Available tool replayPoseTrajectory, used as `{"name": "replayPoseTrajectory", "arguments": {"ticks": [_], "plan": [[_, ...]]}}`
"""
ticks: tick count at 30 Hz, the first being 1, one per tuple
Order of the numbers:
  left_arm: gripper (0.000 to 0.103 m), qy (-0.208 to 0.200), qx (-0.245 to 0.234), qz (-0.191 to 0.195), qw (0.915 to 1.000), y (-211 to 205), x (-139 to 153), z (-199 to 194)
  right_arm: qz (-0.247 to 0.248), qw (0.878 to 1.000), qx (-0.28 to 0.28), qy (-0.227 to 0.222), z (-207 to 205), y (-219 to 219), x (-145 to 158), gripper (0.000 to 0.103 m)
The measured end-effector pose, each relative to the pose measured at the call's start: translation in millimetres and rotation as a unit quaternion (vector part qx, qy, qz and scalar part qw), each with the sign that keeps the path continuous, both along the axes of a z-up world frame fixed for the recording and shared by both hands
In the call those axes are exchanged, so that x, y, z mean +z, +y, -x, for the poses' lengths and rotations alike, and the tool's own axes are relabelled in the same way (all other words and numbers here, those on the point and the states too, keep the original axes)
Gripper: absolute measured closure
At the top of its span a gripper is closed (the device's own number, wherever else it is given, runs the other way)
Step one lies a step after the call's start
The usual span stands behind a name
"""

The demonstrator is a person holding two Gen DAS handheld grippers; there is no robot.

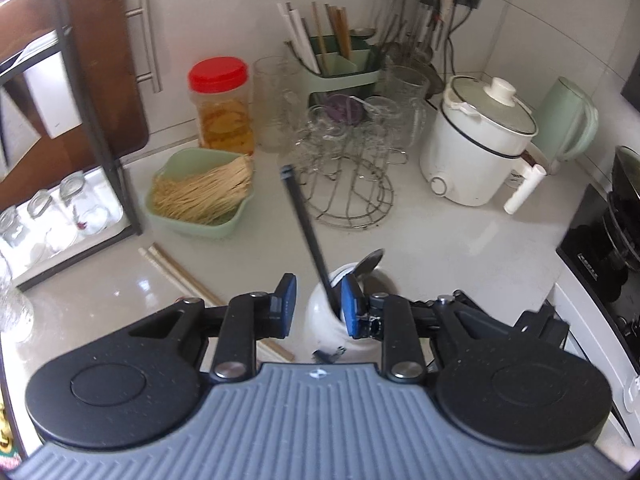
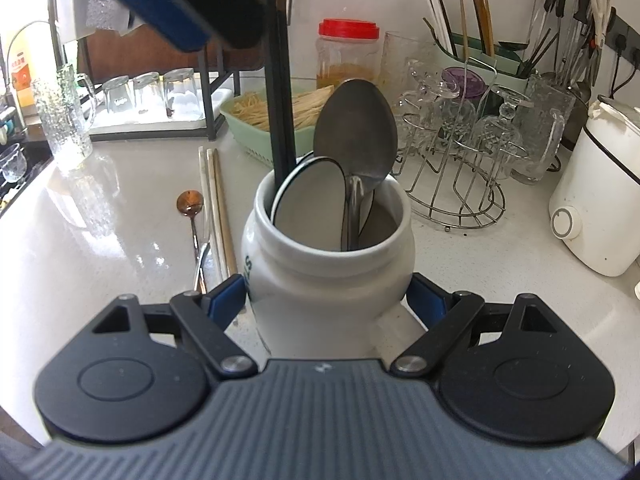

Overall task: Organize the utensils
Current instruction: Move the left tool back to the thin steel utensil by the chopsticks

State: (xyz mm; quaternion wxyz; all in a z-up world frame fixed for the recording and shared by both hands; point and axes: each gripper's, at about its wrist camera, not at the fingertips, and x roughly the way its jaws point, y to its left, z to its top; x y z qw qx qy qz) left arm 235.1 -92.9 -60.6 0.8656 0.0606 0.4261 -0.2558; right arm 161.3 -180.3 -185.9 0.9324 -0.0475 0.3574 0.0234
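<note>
Right tool (image 2: pixel 326 300) clamps white jar (image 2: pixel 328 256) on table (image 2: pixel 100 232). Jar contains large spoon (image 2: pixel 356 132), black chopsticks (image 2: pixel 280 80). Left tool (image 1: pixel 318 306) released, hovering above jar, pads clear of chopsticks. Copper spoon (image 2: pixel 191 204) lies beside jar.

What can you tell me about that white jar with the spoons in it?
The white jar looks like glazed ceramic, with a rounded shoulder, a wide open mouth and dark lettering partly visible on its side. It stands upright on the pale counter. Inside lean a large metal spoon, black chopsticks and a white spoon. The right gripper clasps its body from both sides.
</note>
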Motion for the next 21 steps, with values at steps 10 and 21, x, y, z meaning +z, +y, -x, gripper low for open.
{"name": "replayPoseTrajectory", "arguments": {"ticks": [10,21], "plan": [[0.055,-0.001,0.061,0.008,0.9981,39,-12,-5,0.001,1.0,0.02,0.011,-6,-4,1,0.014],[0.054,0.023,0.097,0.004,0.995,64,-47,-10,0.003,1.0,0.023,0.015,-9,-3,2,0.014]]}}
